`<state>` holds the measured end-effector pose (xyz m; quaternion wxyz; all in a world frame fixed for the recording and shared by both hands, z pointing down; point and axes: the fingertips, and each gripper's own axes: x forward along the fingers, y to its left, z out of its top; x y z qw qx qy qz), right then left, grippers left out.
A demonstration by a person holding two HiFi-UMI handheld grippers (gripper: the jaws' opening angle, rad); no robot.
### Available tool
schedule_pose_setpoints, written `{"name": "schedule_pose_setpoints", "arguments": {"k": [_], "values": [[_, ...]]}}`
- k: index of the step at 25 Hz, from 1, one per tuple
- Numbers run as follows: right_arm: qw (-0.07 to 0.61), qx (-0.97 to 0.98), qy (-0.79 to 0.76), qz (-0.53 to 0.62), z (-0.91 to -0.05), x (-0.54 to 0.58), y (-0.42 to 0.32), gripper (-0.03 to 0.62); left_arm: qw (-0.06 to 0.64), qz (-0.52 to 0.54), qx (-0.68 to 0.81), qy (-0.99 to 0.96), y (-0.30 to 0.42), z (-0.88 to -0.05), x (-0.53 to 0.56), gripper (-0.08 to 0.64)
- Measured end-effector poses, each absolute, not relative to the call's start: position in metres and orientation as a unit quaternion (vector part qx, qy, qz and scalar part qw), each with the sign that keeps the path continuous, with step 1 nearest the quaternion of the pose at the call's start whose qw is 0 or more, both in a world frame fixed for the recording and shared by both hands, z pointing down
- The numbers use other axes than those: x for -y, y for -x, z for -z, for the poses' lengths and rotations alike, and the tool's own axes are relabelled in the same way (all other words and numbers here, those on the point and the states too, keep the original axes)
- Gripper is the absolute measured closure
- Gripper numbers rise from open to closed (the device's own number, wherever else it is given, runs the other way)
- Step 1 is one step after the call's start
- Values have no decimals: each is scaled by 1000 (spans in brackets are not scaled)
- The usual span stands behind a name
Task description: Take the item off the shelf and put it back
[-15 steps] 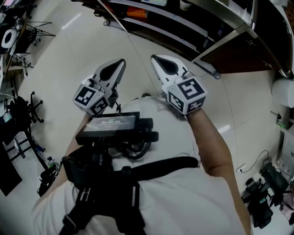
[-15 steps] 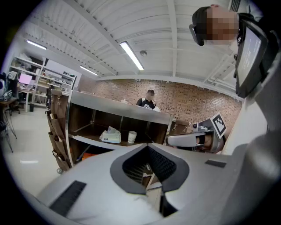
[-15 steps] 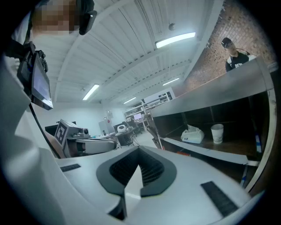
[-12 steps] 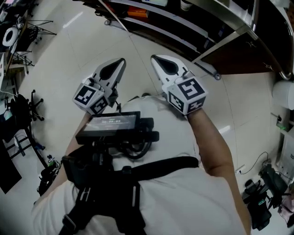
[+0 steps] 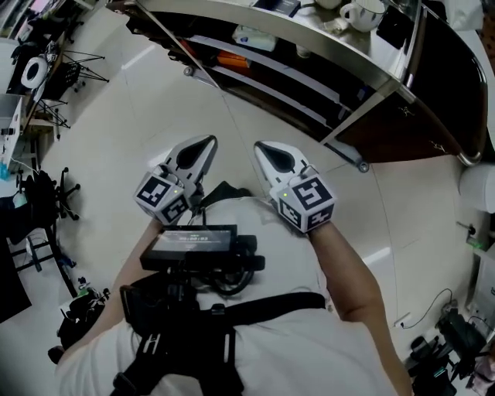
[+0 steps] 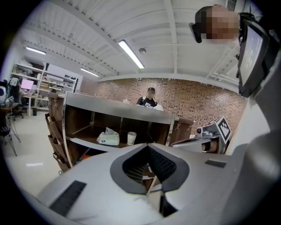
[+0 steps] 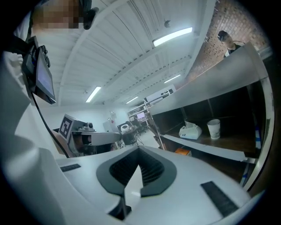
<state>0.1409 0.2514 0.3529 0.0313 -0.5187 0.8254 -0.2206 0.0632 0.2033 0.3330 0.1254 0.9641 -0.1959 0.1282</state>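
A tissue pack [image 6: 108,138] and a white paper cup [image 6: 131,138] are being displayed side by side on the middle board of the shelf [image 6: 109,110]. In the left gripper view the cup is standing just to the right of the pack. Which of the two is the task's item cannot be told. Neither is being touched by a gripper. An orange thing [image 7: 182,152] is being stored on the shelf's lower board, below the pack. A white mug [image 5: 362,14] is being shown standing on the shelf's top. Behind the shelf, a person [image 6: 150,97] is being seen in front of a brick wall.

Both grippers are being held side by side in front of the shelf and well apart from it, over the pale floor [image 5: 116,116]. They are being pointed toward the shelf and slightly downward. The left gripper [image 6: 147,147] is being held closed, its jaws brought together at the tips with nothing between them. The right gripper [image 7: 139,150] is likewise being held closed, tip against tip, and nothing is being gripped in it.

Farther from the shelf than the grippers, a dark screen [image 5: 197,241] is being carried on a harness at the chest of the person holding them. The marker cubes of both grippers are being shown just ahead of that screen, on the side toward the shelf.
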Motion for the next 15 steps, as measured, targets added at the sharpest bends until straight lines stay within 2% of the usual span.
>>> {"name": "schedule_pose_setpoints", "arguments": {"k": [15], "values": [[-7,-791,562,243,-377,-195,-159,584,154,-111,174,-966,-69,-359,-135,551]]}}
